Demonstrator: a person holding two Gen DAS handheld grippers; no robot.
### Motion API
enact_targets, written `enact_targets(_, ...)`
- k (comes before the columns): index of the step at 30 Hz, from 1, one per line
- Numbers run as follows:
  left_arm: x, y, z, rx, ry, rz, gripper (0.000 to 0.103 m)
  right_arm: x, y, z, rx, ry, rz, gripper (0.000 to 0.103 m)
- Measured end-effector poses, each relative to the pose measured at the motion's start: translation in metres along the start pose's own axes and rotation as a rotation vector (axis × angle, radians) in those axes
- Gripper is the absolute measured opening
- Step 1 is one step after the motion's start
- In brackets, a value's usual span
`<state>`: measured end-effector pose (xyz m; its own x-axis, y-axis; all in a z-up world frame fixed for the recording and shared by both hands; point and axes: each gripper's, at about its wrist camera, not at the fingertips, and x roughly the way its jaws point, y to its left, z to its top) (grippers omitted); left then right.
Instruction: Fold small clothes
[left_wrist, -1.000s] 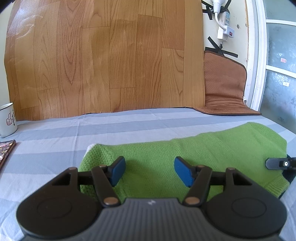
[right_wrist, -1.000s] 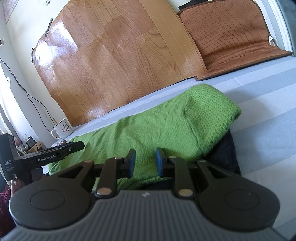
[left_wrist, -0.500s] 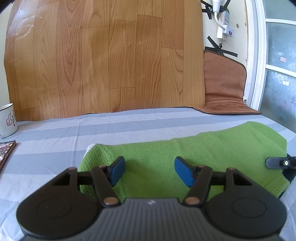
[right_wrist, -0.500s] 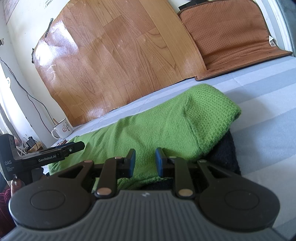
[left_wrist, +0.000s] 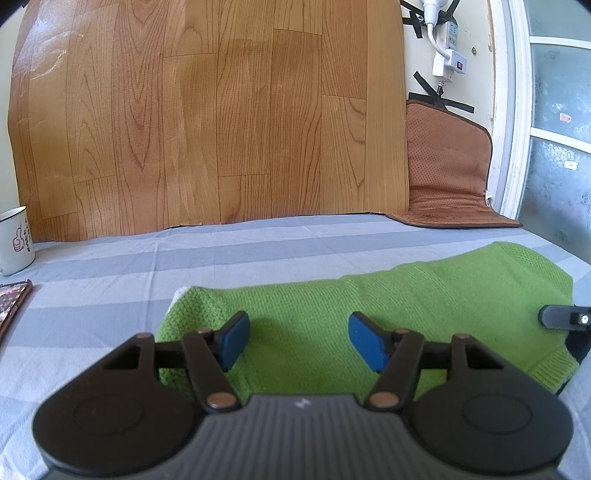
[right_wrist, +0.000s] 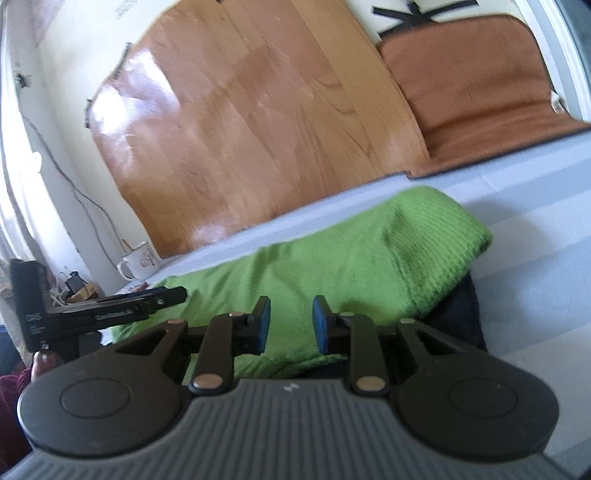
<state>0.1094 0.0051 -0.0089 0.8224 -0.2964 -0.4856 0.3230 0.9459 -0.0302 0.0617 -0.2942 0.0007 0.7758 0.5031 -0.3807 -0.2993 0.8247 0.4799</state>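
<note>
A green knitted garment lies folded into a long band on the striped grey-blue sheet; a dark garment edge shows under its right end. My left gripper is open and empty, just above the garment's left part. My right gripper is open with a narrow gap and empty, over the garment's near hem. The tip of the right gripper shows at the right edge of the left wrist view. The left gripper shows at the left of the right wrist view.
A white enamel mug stands at the far left, with a dark flat object in front of it. A wood-pattern board leans at the back. A brown cushion stands at the back right.
My right gripper has opened a little wider and its view has shifted and blurred, showing it is moving. The left gripper has stayed still.
</note>
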Motion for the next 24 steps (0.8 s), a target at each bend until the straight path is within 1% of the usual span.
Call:
enact_targets(2,0.0,0.0,-0.001,0.002,0.0,0.001,0.062,0.002,0.003,-0.001,-0.018,0.017,0.006,0.029)
enact_targets(4,0.0,-0.001,-0.002,0.004,0.0,0.0,0.062,0.014,0.009,-0.001,-0.052,0.086,-0.027,0.029)
enact_targets(6,-0.001,0.0,-0.001,0.005,0.0,-0.001,0.062,0.02,0.016,-0.001,-0.093,0.102,-0.048,0.029)
enact_targets(7,-0.001,0.0,-0.001,0.004,-0.002,-0.002,0.062,0.019,0.016,-0.001,-0.089,0.1,-0.048,0.028)
enact_targets(9,-0.003,0.003,-0.001,-0.006,-0.013,-0.012,0.062,0.011,0.008,0.001,-0.026,0.079,-0.035,0.029)
enact_targets(11,-0.006,0.006,0.0,-0.027,-0.033,-0.027,0.062,-0.007,-0.003,0.003,0.069,0.036,-0.01,0.03)
enact_targets(12,-0.009,0.009,0.001,-0.044,-0.047,-0.045,0.062,-0.017,-0.008,0.004,0.098,0.012,-0.016,0.031)
enact_targets(14,-0.016,0.011,0.004,-0.074,-0.067,-0.079,0.06,-0.037,-0.016,0.006,0.13,-0.026,-0.052,0.033)
enact_targets(16,-0.022,0.008,0.007,-0.077,-0.077,-0.12,0.058,-0.054,-0.025,0.008,0.155,-0.052,-0.102,0.042)
enact_targets(18,-0.026,0.0,0.008,-0.044,-0.063,-0.156,0.046,-0.065,-0.034,0.01,0.191,-0.058,-0.156,0.052)
enact_targets(19,-0.026,-0.006,0.008,-0.028,-0.048,-0.182,0.035,-0.066,-0.039,0.01,0.216,-0.058,-0.165,0.054)
enact_targets(20,-0.025,-0.011,0.008,-0.013,-0.029,-0.206,0.028,-0.067,-0.045,0.012,0.247,-0.053,-0.163,0.054)
enact_targets(21,-0.023,-0.017,0.007,0.004,-0.007,-0.22,0.025,-0.065,-0.05,0.014,0.277,-0.047,-0.157,0.055)
enact_targets(22,-0.021,-0.022,0.006,0.024,0.015,-0.219,0.021,-0.062,-0.054,0.017,0.298,-0.04,-0.154,0.057)
enact_targets(23,-0.017,-0.026,0.004,0.042,0.037,-0.209,0.017,-0.057,-0.057,0.02,0.314,-0.025,-0.15,0.058)
enact_targets(24,-0.012,-0.028,0.002,0.055,0.064,-0.196,0.015,-0.05,-0.058,0.023,0.325,-0.005,-0.143,0.059)
